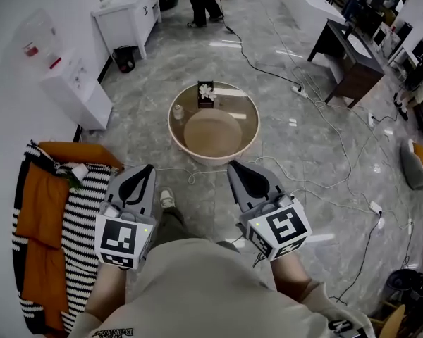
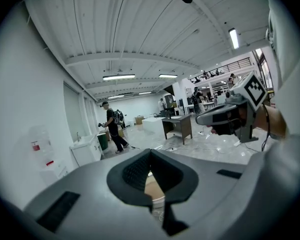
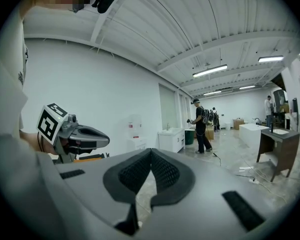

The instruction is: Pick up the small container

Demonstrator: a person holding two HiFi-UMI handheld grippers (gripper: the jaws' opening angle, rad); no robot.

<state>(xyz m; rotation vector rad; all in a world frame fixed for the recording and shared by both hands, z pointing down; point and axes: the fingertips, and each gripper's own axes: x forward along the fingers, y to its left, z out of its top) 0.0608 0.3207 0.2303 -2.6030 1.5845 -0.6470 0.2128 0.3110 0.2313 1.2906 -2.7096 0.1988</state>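
A: Where is the small container [image 1: 177, 111] sitting?
B: I'm seeing it standing by the round table [image 1: 250, 134] at its left rim, near a dark box [image 1: 206, 100] (a flower [image 1: 206, 89] on top), well ahead of both tongs.
A: And the jaws?
B: I'm holding the left gripper [image 1: 148, 167] and the right gripper [image 1: 233, 165] fully closed, gripping nothing.

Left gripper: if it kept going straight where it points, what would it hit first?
Probably the round beige basin on the floor; it shows through the gap below the left gripper's shut tips. Nothing nearer shows, though depth is unclear.
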